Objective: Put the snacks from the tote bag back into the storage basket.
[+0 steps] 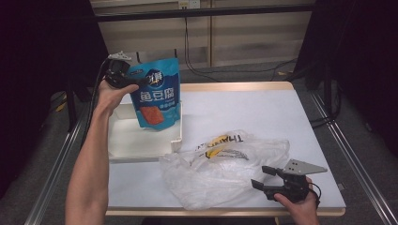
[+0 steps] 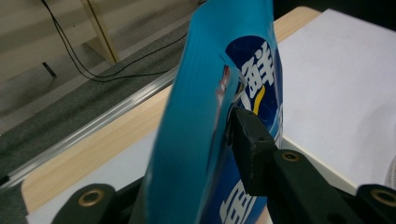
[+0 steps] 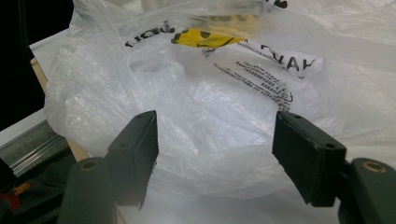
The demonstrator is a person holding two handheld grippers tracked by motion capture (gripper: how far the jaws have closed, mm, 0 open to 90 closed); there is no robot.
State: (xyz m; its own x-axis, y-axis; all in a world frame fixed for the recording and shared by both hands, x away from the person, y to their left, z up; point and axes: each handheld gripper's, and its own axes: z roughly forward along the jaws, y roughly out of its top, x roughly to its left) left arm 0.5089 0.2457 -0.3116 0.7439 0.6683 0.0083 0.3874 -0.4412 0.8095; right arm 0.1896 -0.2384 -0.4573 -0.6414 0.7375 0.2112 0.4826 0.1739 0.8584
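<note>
Left gripper (image 1: 133, 80) clamps blue pouch (image 1: 156, 93) at its top corner, held upright above white tray (image 1: 141, 140). Right gripper (image 1: 263, 177) spread, empty, beside plastic bag (image 1: 220, 168).

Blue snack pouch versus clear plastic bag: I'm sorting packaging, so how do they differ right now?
The glossy blue printed snack pouch is opaque and hangs upright in the air, gripped by the left gripper. The crumpled clear plastic bag is see-through, bigger, and lies slumped on the white table, ungripped before the open right gripper. Both carry printed lettering.
</note>
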